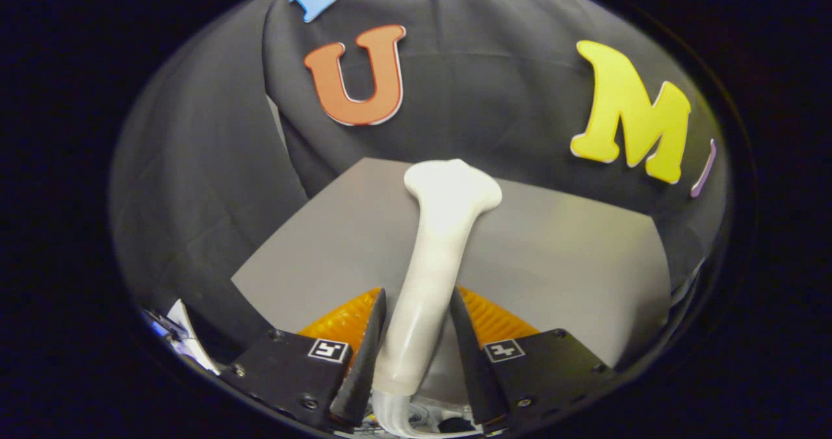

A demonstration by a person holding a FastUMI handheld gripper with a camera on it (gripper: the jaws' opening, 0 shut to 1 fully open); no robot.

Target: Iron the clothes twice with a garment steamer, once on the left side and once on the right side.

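Observation:
A white garment steamer [437,244] runs up from between my fingers, its slim handle widening to a flat head at the far end. My gripper [416,299] is shut on the steamer's handle, with both fingers pressing its sides. The steamer's head hangs over a grey table top [572,263]. At the bottom, a ribbed whitish hose [393,419] leaves the handle's base. No garment can be made out in this view.
The booth's black cloth wall [195,166] stands close behind and to the left of the grey table, draped in folds. Some white papers or objects [185,335] lie low on the left, beside the table's near corner.

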